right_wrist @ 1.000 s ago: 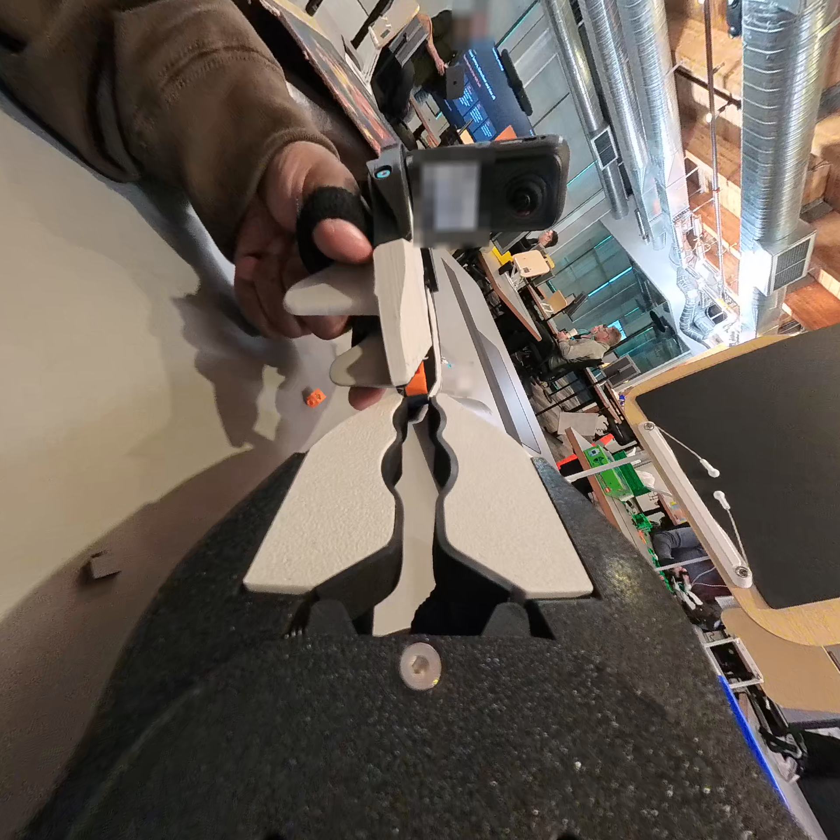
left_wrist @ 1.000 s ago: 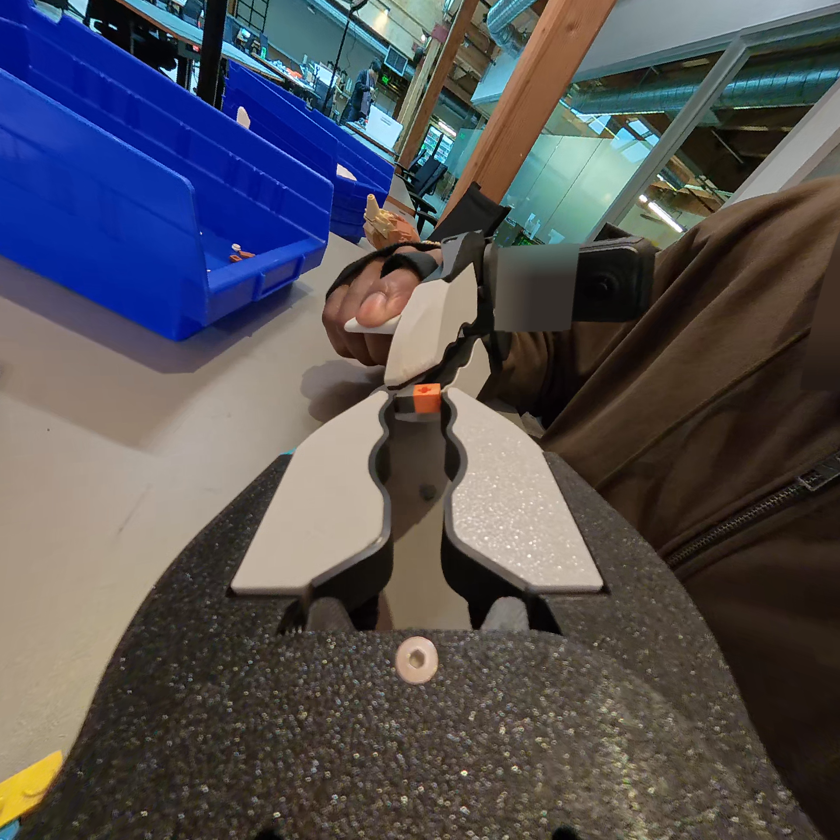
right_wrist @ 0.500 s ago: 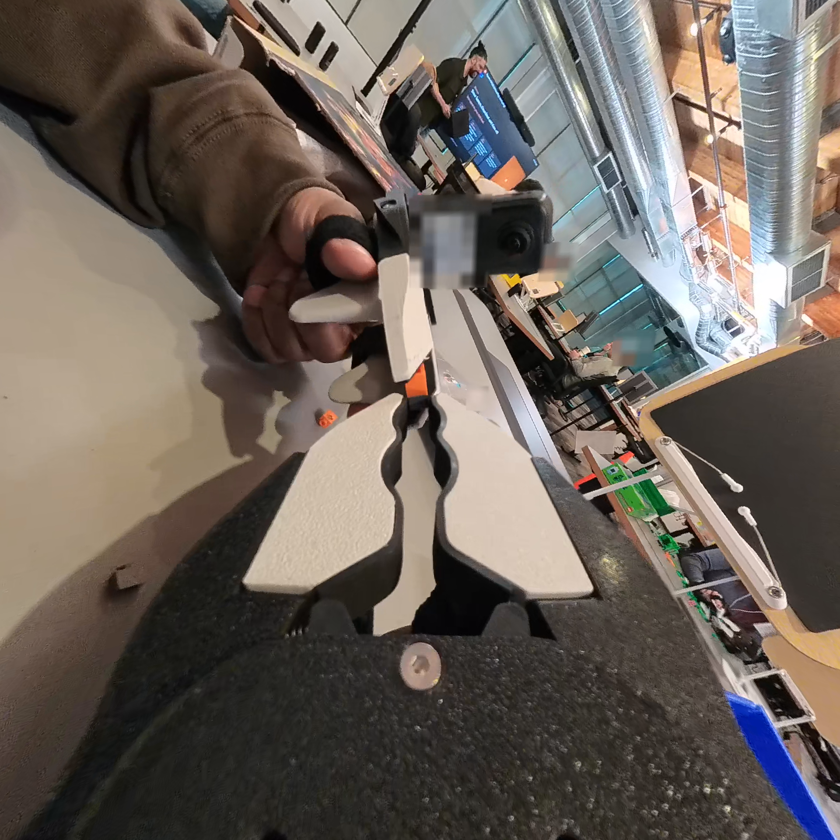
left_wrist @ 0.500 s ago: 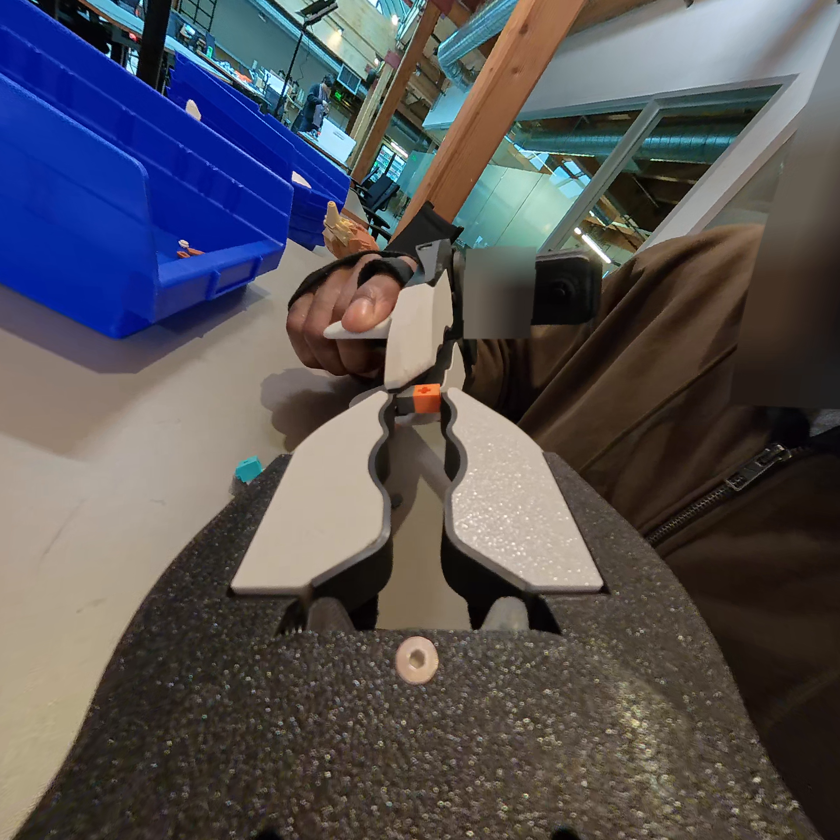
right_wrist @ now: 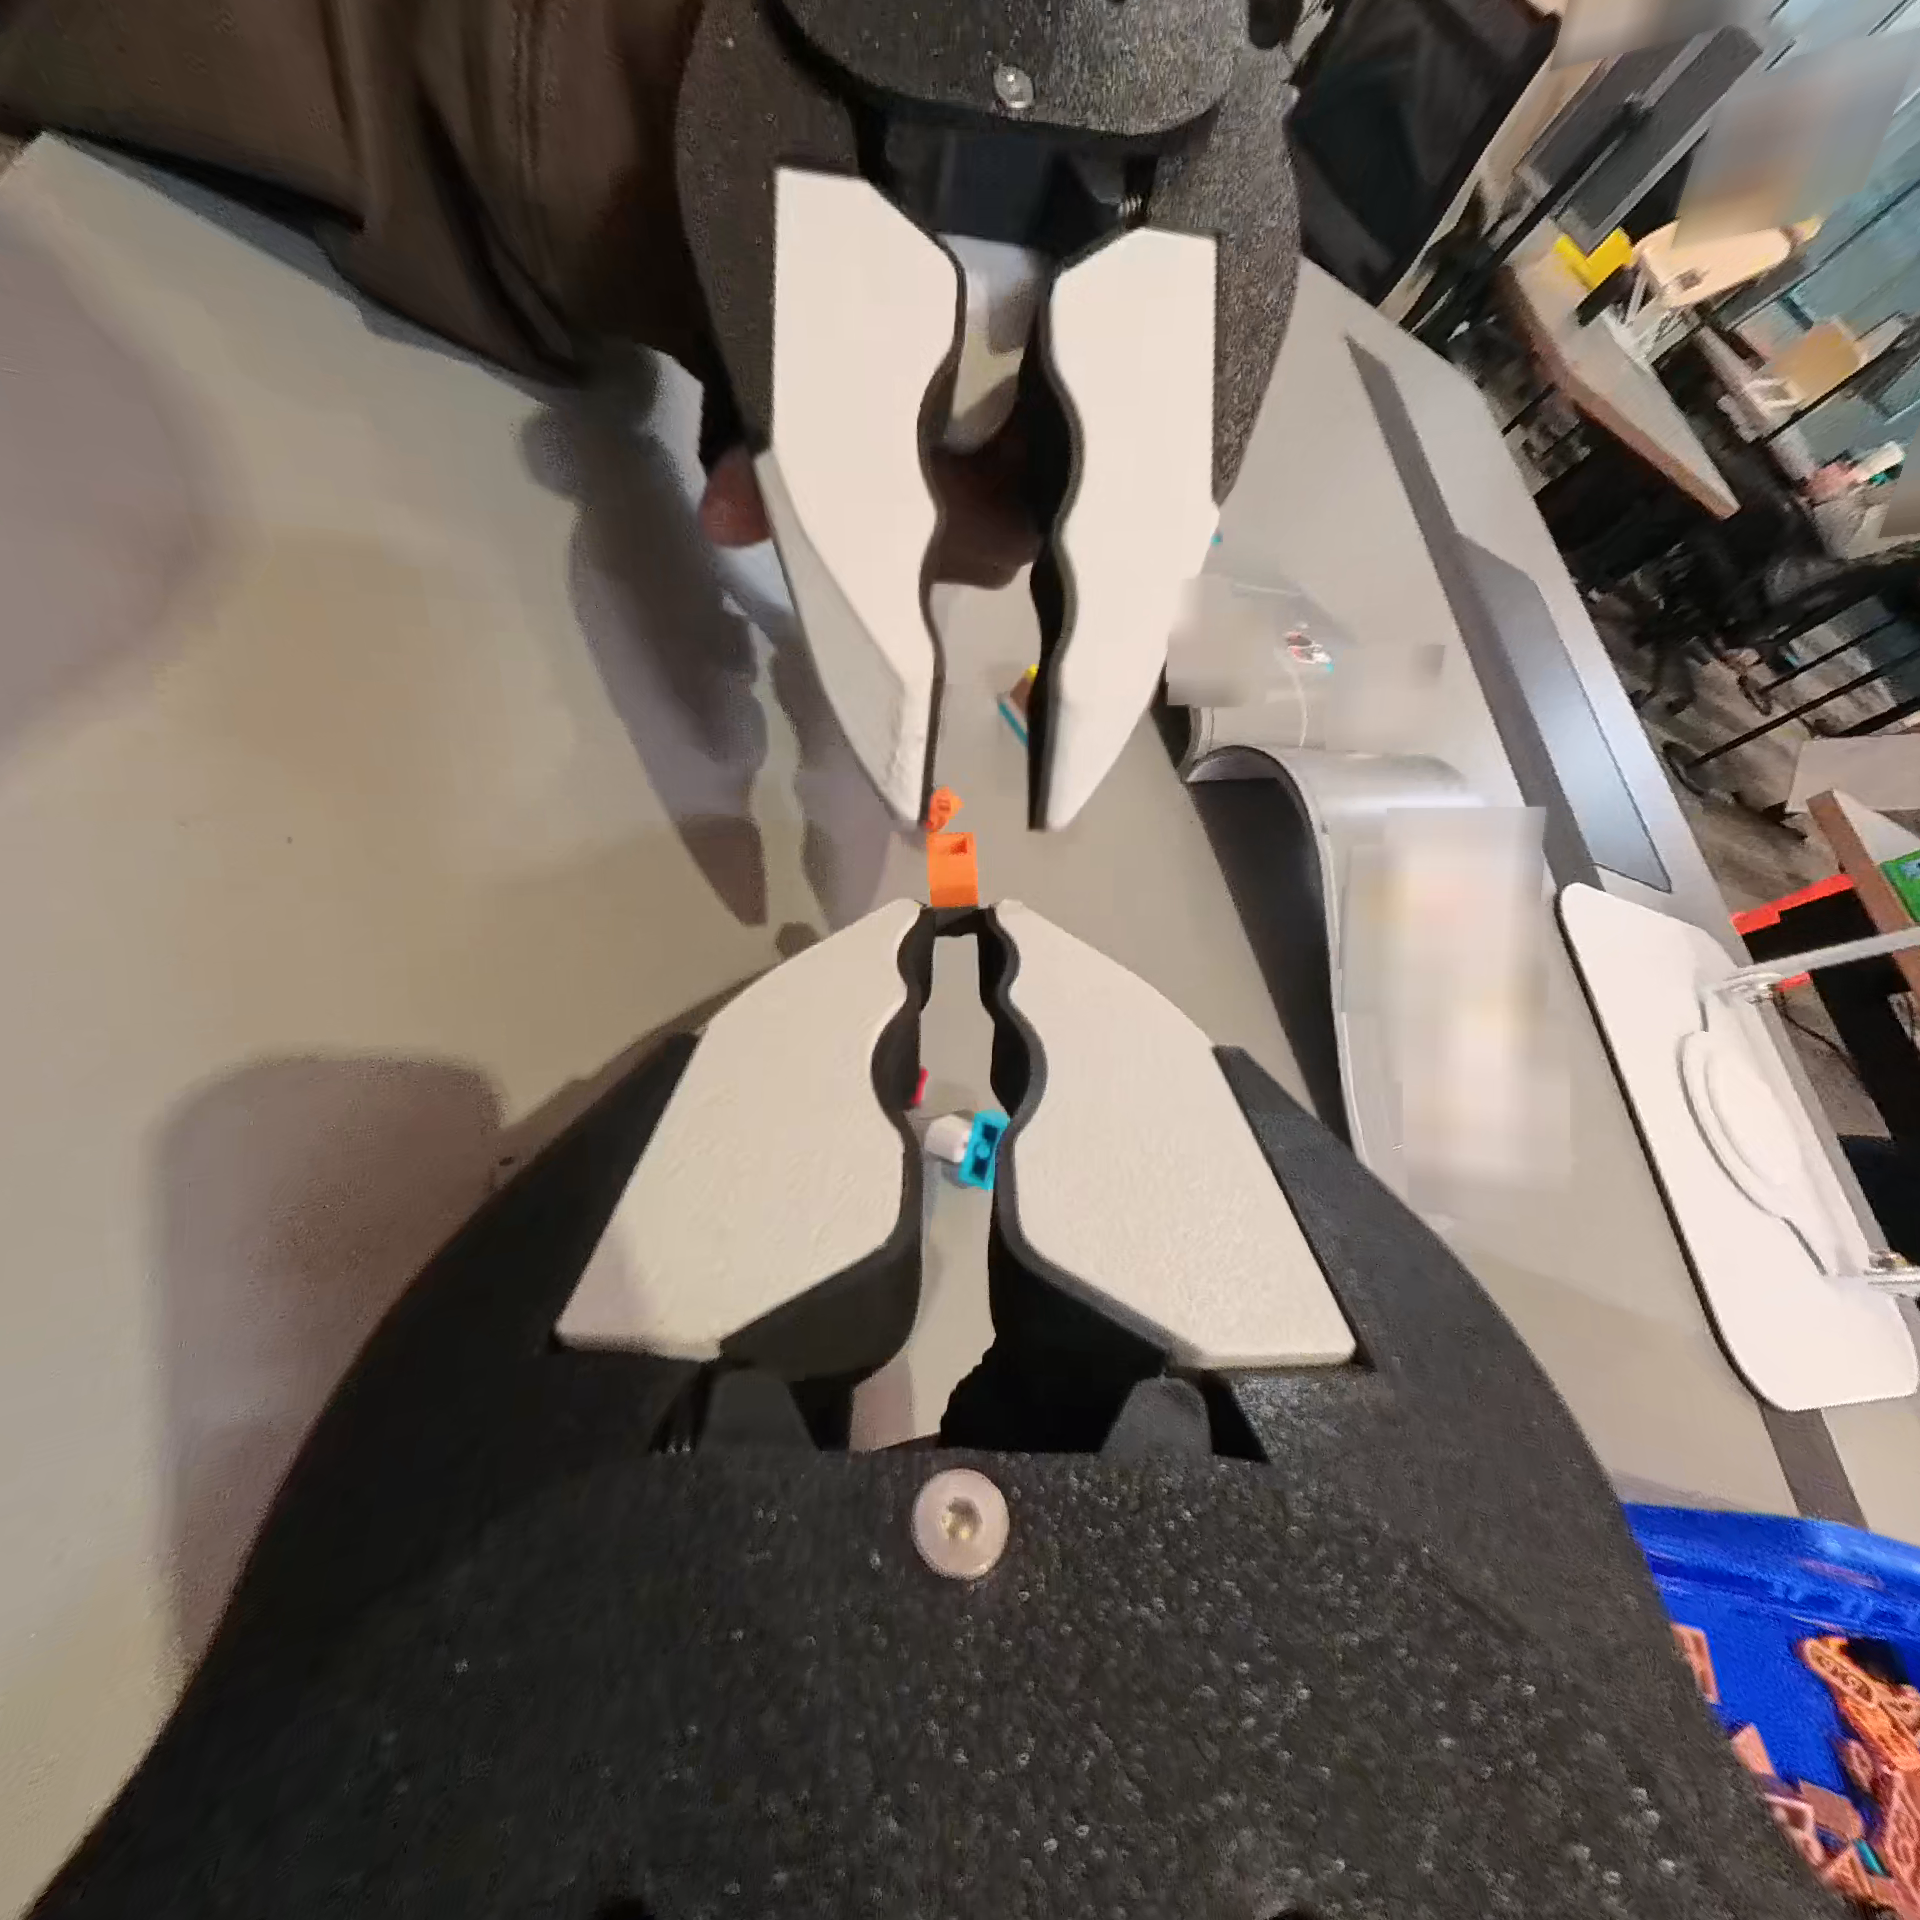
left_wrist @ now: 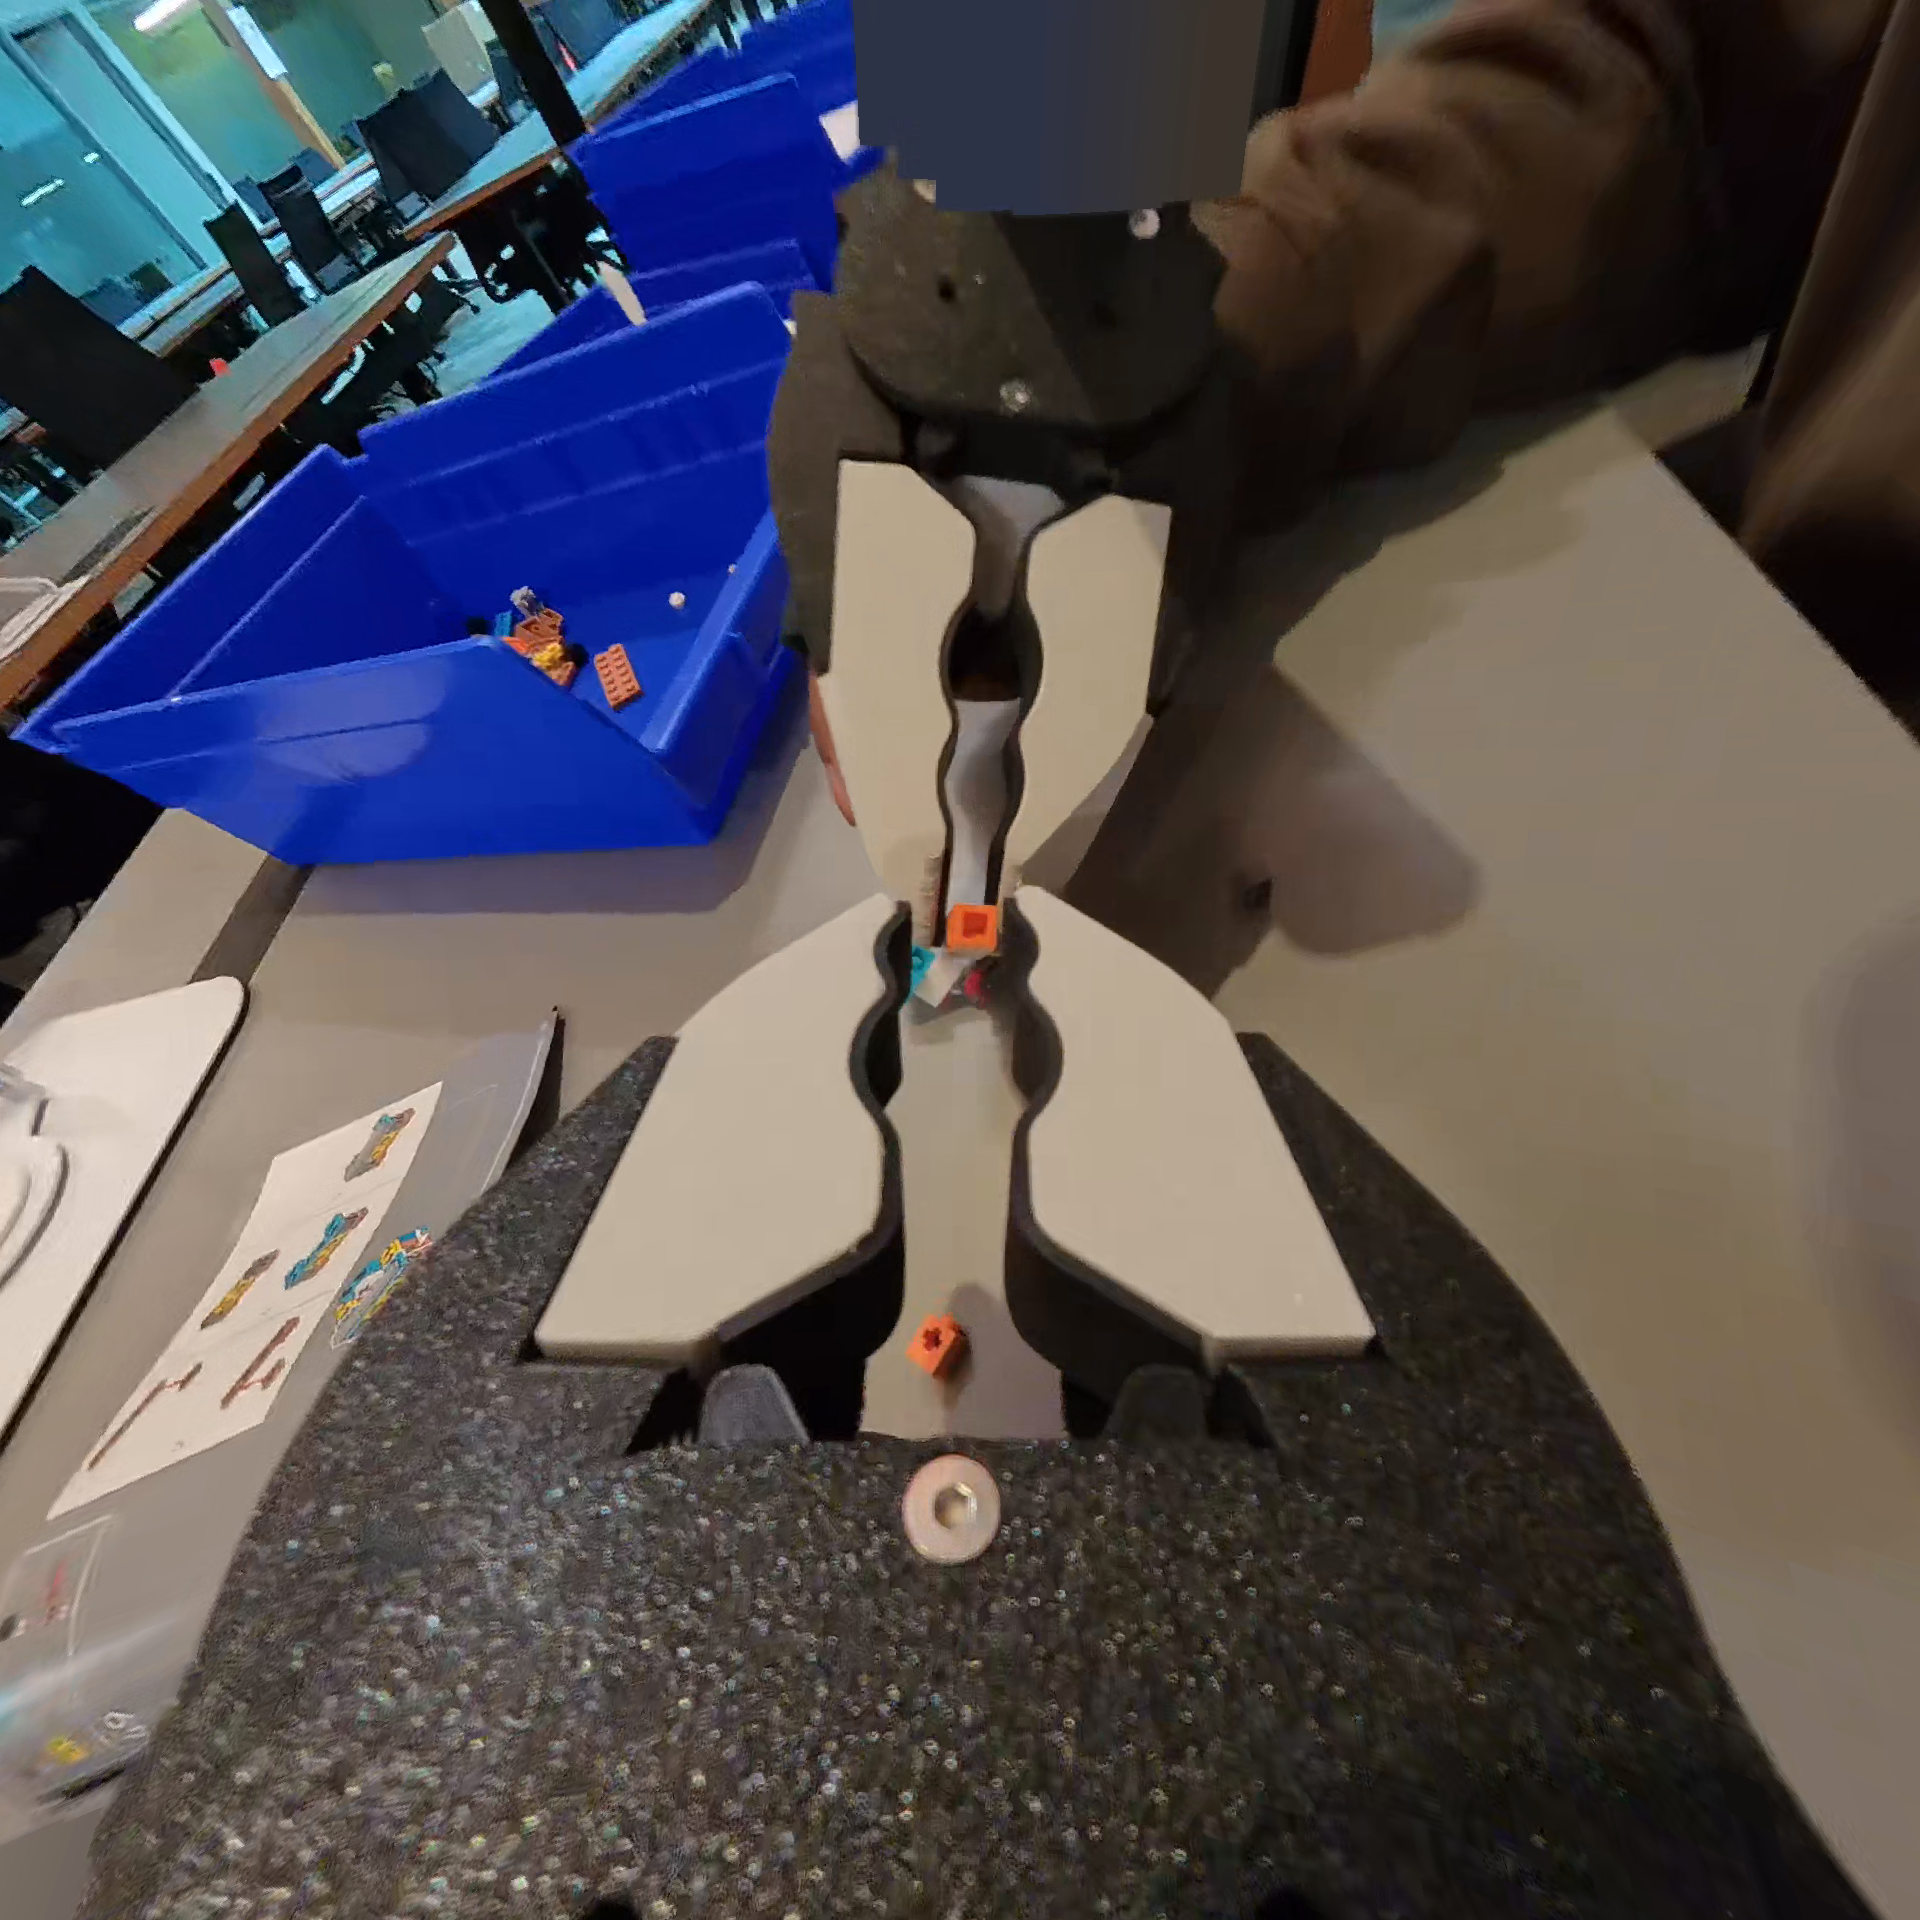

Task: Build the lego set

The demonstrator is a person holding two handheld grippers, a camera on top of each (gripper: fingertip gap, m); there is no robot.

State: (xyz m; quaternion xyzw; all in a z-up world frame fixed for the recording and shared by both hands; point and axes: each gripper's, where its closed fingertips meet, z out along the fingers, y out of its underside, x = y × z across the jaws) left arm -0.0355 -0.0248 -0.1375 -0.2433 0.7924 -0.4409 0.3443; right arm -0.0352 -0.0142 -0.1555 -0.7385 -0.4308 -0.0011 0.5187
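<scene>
2 grippers meet tip to tip over the grey tabletop (left_wrist: 1558,831), well in from its edges. R gripper (right_wrist: 958,912) is pinching the orange brick (right_wrist: 952,871) by its near end. The brick's long axis runs straight fwd along the fingers, and its free end points at the L gripper (right_wrist: 979,823). The end face w/ a square recess (left_wrist: 974,925) looks toward the L wrist cam. L gripper's jaws are spread w/ a clear gap, and the brick sits just short of the tips, not touching. In the L view the brick lines up between its own fingertips (left_wrist: 1023,935). On the tabletop under the grippers lie a 2nd small orange piece (left_wrist: 938,1343) and a small teal-and-white piece (right_wrist: 975,1151), apart from each other. A blue bin (left_wrist: 416,758) w/ a few brown and orange parts stands toward the tabletop's far L edge. Near it lie a printed instruction sheet (left_wrist: 260,1299) and a white board (left_wrist: 114,1081).
</scene>
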